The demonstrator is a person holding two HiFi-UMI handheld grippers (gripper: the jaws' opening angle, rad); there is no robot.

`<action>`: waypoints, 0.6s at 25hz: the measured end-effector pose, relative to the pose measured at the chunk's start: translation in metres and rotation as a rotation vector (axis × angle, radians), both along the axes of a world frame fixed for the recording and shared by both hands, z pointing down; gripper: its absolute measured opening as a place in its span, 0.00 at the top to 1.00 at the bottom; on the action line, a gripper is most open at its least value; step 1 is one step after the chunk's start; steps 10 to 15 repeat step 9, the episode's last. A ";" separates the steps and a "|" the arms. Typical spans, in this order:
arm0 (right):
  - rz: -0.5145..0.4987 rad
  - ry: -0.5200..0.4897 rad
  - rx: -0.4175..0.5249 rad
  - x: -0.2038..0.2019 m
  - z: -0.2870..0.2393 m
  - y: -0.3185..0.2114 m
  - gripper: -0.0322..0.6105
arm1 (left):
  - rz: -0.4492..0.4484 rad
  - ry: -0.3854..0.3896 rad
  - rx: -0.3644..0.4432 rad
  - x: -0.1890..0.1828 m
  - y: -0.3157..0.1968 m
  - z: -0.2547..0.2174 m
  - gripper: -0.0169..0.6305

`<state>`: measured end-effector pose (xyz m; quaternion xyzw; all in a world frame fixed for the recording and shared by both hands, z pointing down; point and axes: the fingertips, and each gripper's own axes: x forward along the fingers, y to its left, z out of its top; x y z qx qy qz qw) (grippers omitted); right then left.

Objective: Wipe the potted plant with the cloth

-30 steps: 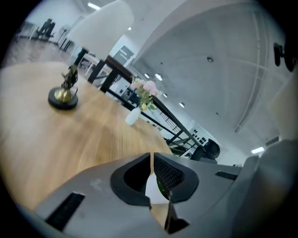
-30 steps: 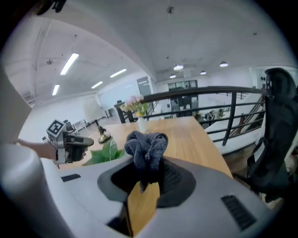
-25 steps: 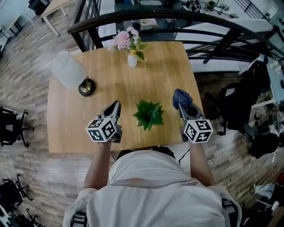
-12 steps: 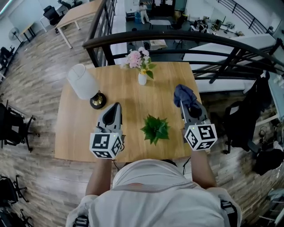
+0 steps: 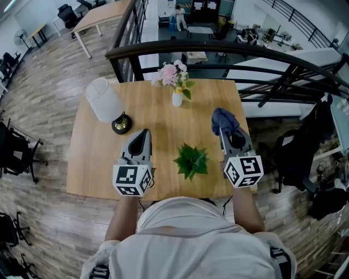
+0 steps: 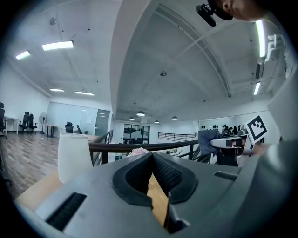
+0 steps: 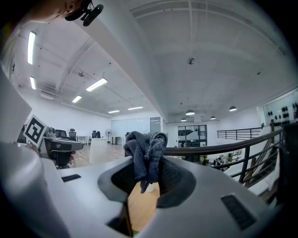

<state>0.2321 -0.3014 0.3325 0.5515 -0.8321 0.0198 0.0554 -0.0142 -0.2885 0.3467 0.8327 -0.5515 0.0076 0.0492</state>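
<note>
Both had risen: my left gripper (image 5: 145, 133), closed empty, left of the potted plant (image 5: 191, 160); my right gripper (image 5: 224, 131) clamped the cloth (image 5: 223, 118) right of it, near the table (image 5: 233, 101) edge.

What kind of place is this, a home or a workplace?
Probably an open-plan office, on an upper level. A black railing runs behind the wooden table, office chairs stand by a long desk, and strip lights line the high ceiling.
</note>
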 end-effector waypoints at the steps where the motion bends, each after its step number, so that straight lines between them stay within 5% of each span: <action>1: 0.000 -0.001 -0.004 -0.001 0.001 0.000 0.73 | 0.001 0.001 -0.005 0.000 0.000 0.001 0.95; 15: -0.011 0.002 -0.011 -0.003 0.009 0.003 0.73 | 0.009 0.005 -0.013 0.009 0.002 0.007 0.95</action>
